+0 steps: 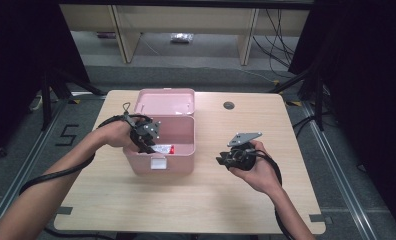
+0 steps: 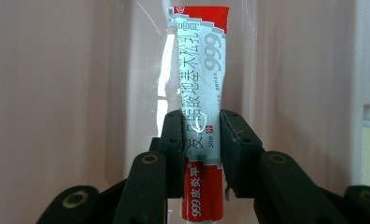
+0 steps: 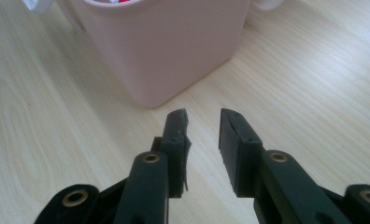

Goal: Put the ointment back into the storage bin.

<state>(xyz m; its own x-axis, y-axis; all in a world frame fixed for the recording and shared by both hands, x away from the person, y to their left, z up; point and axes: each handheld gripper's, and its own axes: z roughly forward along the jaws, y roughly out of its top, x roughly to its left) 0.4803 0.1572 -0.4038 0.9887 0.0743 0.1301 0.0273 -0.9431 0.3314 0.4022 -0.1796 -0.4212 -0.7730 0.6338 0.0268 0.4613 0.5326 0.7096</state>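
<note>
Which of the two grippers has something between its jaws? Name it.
The left gripper: its jaws clamp a red and white ointment tube inside the pink box. The right gripper hovers over the table with nothing between its jaws.

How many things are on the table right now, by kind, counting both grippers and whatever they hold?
Pink storage box with open lid: 1
Red and white ointment tube, clamped in the left gripper inside the box: 1
Grippers, including the right gripper, open and holding nothing, beside the box: 2
Total: 4
</note>
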